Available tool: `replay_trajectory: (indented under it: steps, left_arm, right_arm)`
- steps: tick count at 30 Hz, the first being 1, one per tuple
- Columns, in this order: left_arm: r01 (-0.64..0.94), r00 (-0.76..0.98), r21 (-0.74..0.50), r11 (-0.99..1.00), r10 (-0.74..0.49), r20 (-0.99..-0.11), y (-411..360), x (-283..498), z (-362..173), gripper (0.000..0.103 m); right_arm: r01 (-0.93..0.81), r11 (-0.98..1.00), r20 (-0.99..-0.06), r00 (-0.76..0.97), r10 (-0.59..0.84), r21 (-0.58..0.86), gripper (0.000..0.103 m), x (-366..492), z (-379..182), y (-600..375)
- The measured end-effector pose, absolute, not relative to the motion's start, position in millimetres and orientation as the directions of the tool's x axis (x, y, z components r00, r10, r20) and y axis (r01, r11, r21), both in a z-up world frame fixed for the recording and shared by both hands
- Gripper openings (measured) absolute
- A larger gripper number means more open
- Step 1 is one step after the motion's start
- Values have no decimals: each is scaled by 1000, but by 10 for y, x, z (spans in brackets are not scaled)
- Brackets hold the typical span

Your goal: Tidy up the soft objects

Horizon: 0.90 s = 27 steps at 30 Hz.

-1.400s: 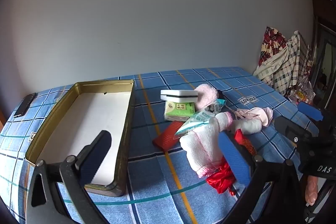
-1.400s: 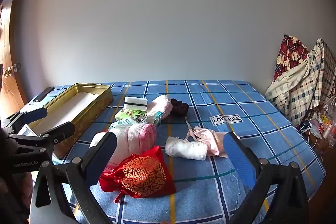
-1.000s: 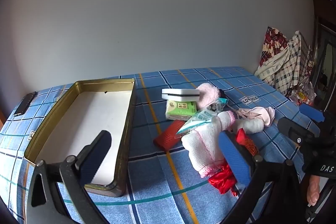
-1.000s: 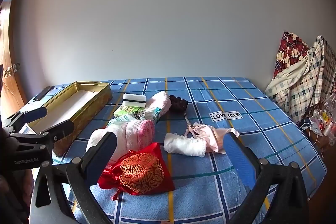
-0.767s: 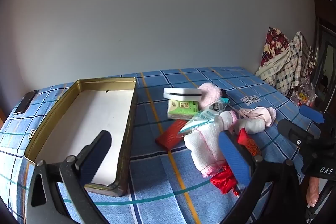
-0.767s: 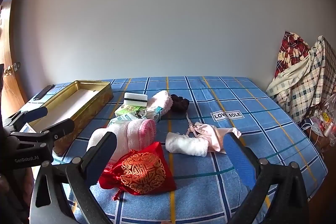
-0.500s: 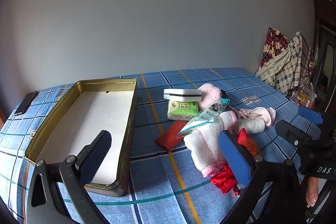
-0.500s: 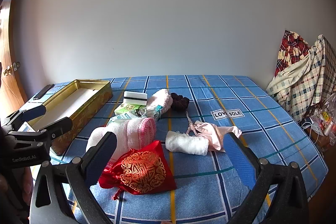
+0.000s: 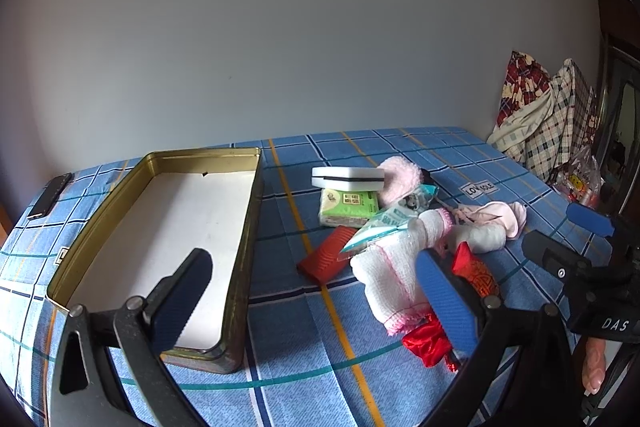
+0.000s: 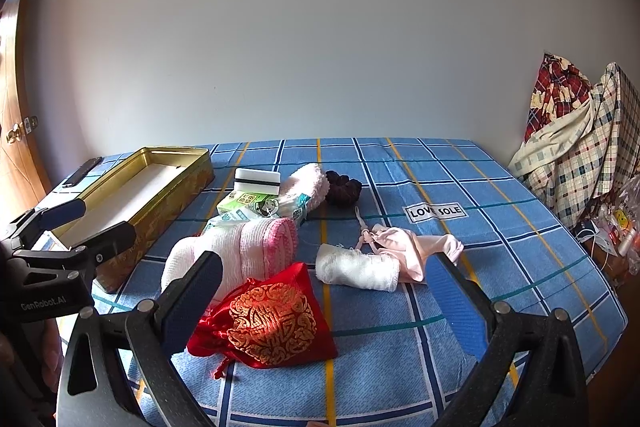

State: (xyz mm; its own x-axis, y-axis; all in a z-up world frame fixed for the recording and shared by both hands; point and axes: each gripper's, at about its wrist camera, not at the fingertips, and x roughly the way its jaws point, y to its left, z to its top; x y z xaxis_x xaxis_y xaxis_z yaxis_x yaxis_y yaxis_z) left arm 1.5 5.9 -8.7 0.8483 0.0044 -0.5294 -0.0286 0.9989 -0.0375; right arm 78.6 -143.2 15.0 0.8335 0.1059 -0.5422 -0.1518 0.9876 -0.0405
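Hiding part of red pouch (image 9: 424, 341): left hand-held gripper (image 9: 316, 297), wide like right hand-held gripper (image 10: 320, 299).

both views have drifted slightly; the red pouch (image 10: 272, 323) and other items sit marginally shifted in frame.

Black left tool (image 9: 312, 295), blue ridged pads (image 9: 444, 303), silver screws, white lettering

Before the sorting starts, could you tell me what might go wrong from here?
The towel leans on the red pouch and wipes packet, so lifting it may drag them. The pink cloth's thin strap could snag a finger. The tin might slide if bumped.
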Motion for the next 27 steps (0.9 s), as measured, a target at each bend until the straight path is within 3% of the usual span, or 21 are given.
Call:
replay_trajectory:
  steps: [27]
  left_arm:
    - [-26, 852, -29, 999, 7, -524, 18, 14, -96, 103]
  right_arm:
    - [-154, 988, -551, 827, 113, -28, 103, 804, 120, -1461]
